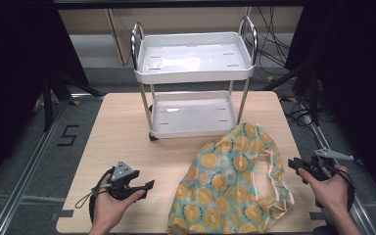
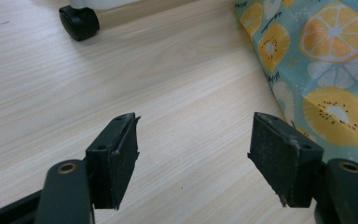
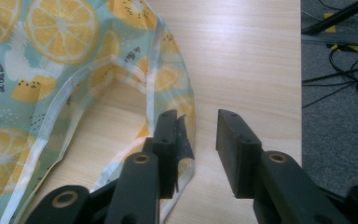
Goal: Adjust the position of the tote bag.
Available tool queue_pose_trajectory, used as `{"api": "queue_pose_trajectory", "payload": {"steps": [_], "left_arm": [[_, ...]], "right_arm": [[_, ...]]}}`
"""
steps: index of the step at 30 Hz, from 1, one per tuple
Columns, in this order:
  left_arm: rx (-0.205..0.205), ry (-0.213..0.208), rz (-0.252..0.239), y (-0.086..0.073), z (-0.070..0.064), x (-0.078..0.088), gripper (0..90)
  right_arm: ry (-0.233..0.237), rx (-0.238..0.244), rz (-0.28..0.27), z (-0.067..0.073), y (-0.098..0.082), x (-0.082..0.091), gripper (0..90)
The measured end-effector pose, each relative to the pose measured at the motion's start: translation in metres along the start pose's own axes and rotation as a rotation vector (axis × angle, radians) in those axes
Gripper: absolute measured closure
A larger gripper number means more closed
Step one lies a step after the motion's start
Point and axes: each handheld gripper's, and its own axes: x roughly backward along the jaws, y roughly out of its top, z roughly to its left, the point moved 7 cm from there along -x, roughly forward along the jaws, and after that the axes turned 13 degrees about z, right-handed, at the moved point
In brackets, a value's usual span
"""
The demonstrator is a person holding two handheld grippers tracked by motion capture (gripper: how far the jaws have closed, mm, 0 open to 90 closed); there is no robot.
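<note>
Meanwhile both tongs are open: left tongs (image 2: 193, 161) hover over bare tabletop (image 2: 177, 93); right tongs (image 3: 200, 154) straddle nothing beside the bag (image 3: 51, 56) handle.

A pale wood-grain bench (image 1: 122, 132) is seen from above, with a white two-tier trolley (image 1: 193, 63) set on its far middle part, one black castor (image 2: 79, 22) resting on the wood. A turquoise fabric bag (image 1: 230, 191) printed with orange slices is spread flat over the near right part of the bench, just beside the trolley's lower tray, and its white-edged handle loop (image 3: 121, 84) is laid open so that bare wood is framed inside it.
</note>
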Motion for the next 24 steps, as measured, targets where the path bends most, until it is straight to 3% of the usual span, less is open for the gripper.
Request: {"api": "queue_pose_trajectory", "payload": {"steps": [2,4,5,6,7,8,10,11,14,15,17,18,19,20,21,24], "left_arm": [[0.018,-0.003,-0.015,0.002,-0.002,-0.001,31.4],[0.010,0.005,-0.010,0.001,-0.002,0.000,31.4],[0.000,0.001,-0.006,0.000,-0.002,0.000,31.4],[0.001,0.000,-0.006,0.000,-0.002,0.000,31.5],[0.001,0.000,-0.006,0.000,-0.002,0.000,31.5],[0.001,0.001,-0.006,0.000,-0.002,0.001,31.5],[0.005,0.005,-0.009,0.000,-0.002,0.002,31.5],[-0.005,0.013,-0.010,0.000,-0.003,0.004,31.5],[-0.035,0.005,-0.028,0.003,-0.009,0.008,31.6],[-0.020,-0.001,-0.059,0.007,-0.015,0.010,31.6],[-0.065,-0.015,-0.077,0.013,-0.025,0.015,31.7],[-0.082,-0.018,-0.088,0.015,-0.031,0.016,32.0],[-0.110,-0.034,-0.097,0.019,-0.040,0.019,32.3],[-0.145,-0.052,-0.104,0.023,-0.050,0.021,32.9],[-0.173,-0.077,-0.118,0.027,-0.063,0.022,33.3],[-0.282,-0.163,-0.112,0.039,-0.104,0.022,33.6]], "right_arm": [[-0.006,0.009,0.013,0.000,-0.001,0.000,67.8],[-0.005,0.005,0.024,0.001,-0.001,-0.001,65.9],[0.040,-0.032,0.062,0.005,-0.004,-0.002,59.2],[0.029,-0.035,0.076,0.004,-0.005,-0.004,56.4],[0.016,0.001,0.086,0.001,-0.006,-0.006,51.9],[0.033,-0.024,0.110,0.004,-0.008,-0.008,49.9],[0.046,-0.006,0.119,0.005,-0.009,-0.010,48.5],[0.049,-0.037,0.124,0.008,-0.009,-0.009,48.0],[0.072,-0.061,0.152,0.013,-0.011,-0.003,47.7],[0.079,-0.109,0.177,0.018,-0.013,-0.002,47.9],[0.085,-0.100,0.206,0.020,-0.016,-0.003,48.3],[0.087,-0.100,0.187,0.021,-0.017,-0.009,48.2],[0.078,-0.070,0.185,0.019,-0.019,-0.012,48.2],[0.091,-0.128,0.213,0.024,-0.019,-0.012,48.2],[0.078,-0.102,0.217,0.022,-0.020,-0.013,48.2],[0.064,-0.095,0.195,0.020,-0.012,-0.013,48.1]]}}
